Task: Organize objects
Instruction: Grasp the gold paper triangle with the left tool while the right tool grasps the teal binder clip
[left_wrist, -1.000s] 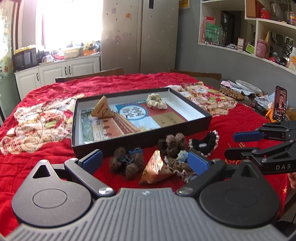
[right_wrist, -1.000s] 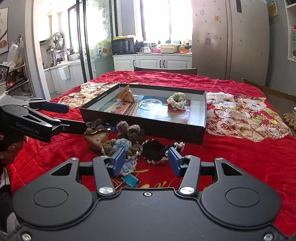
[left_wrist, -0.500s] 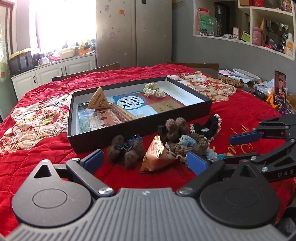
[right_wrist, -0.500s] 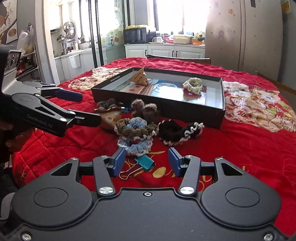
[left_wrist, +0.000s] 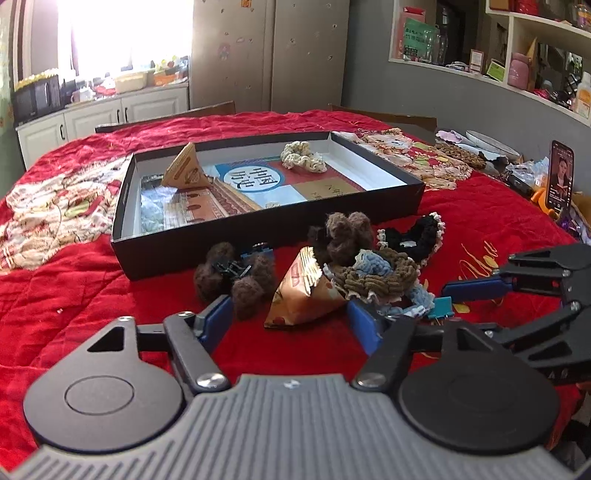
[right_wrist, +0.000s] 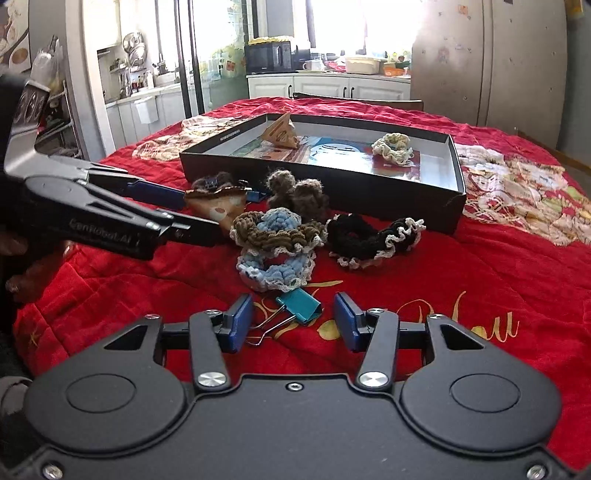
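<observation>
The orange triangular foil snack packet (left_wrist: 303, 295) lies at lower centre between the left tool's (left_wrist: 290, 319) untouching, closing jaws, its near edge hidden. The teal binder clip (right_wrist: 301, 302) lies partly between the right tool's (right_wrist: 291, 319) half-open jaws, unheld, on the red-quilted bench (right_wrist: 461, 273); kitchen cabinets behind.

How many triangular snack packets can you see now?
2 packets: one stands inside the black box, near its left end; the other lies on the red cloth in front of the box, among the scrunchies. More may be hidden under them.
</observation>
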